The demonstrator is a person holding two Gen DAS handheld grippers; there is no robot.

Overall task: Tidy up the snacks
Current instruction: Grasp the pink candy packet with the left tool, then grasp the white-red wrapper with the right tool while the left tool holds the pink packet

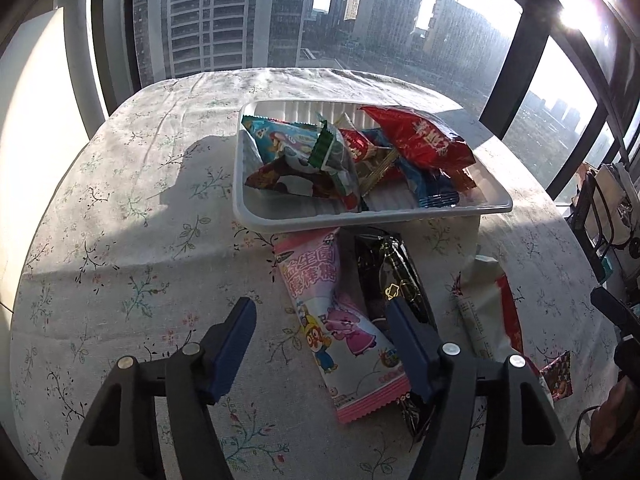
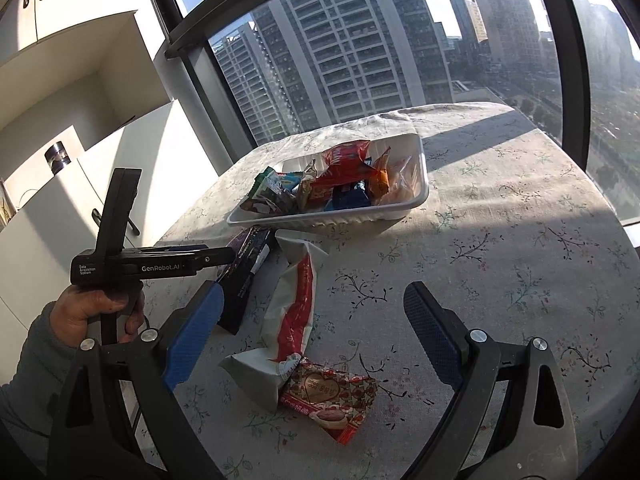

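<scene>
A white tray [image 1: 360, 220] holds several snack packets in the middle of the table. In front of it lie a pink cartoon packet [image 1: 316, 280], a black packet [image 1: 380, 264], a white-and-red packet [image 1: 488, 312] and a small red heart packet [image 1: 558, 376]. My left gripper [image 1: 318, 314] is open just above the pink packet. Its left finger is well clear of the packet and its right finger is over the black packet's edge. My right gripper [image 2: 314, 296] stands wide open over the white-and-red packet [image 2: 296, 304], with the heart packet [image 2: 328, 396] nearer the camera.
A floral cloth [image 2: 500, 240] covers the table, which stands against tall windows. In the right wrist view a hand [image 2: 96, 312] holds the left gripper's black body [image 2: 160, 266] beside the black packet [image 2: 248, 276]. White cabinets [image 2: 60, 200] stand at the left and a cluttered rack [image 1: 608, 216] at the right.
</scene>
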